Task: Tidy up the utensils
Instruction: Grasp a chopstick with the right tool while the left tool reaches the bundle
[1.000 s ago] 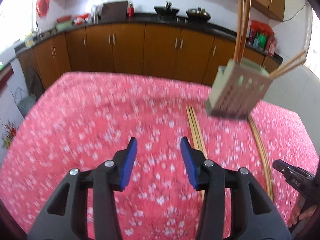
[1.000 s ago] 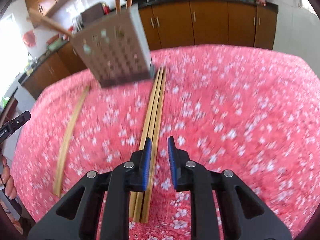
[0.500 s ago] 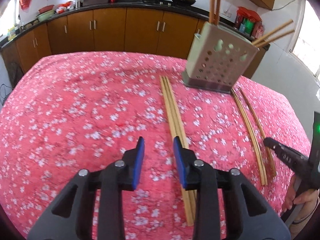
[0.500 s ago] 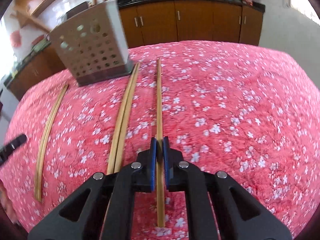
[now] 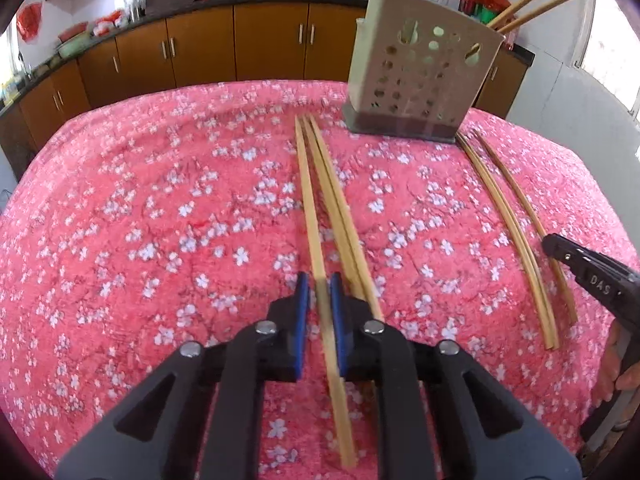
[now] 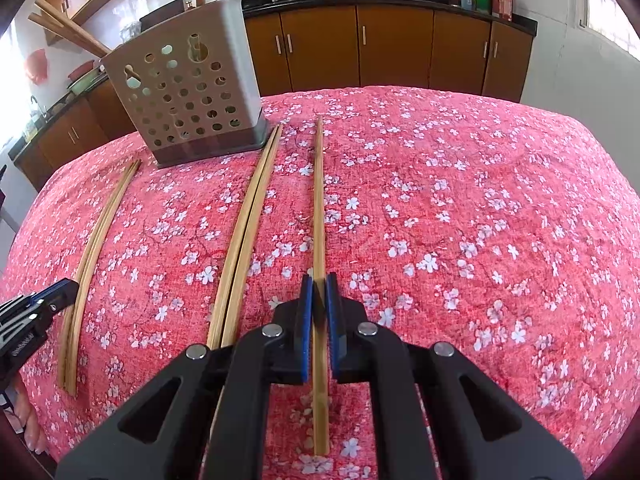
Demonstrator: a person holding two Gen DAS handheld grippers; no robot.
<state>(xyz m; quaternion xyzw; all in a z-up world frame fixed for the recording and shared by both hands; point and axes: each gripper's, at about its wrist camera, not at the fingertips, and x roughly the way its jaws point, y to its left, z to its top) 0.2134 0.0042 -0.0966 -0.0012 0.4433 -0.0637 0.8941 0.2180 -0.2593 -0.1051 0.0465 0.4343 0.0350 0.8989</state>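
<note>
Two hand-held grippers, each clamped on one chopstick lying on the pink floral desk (image 5: 120, 220): left hand-held gripper (image 5: 319, 294) jaws just closed on a chopstick (image 5: 310, 216); right hand-held gripper (image 6: 319, 294) pinches another chopstick (image 6: 319, 208). Perforated utensil holder (image 6: 188, 92) stands beyond, more chopsticks inside.

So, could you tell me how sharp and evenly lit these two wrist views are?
Left wrist view: slight motion smear on the near end of the gripped chopstick, window blown out. Right wrist view: crisp, chopstick holder sharp, glare at the upper corners. Both: strong fisheye bulge in the tablecloth, dark corners.
</note>
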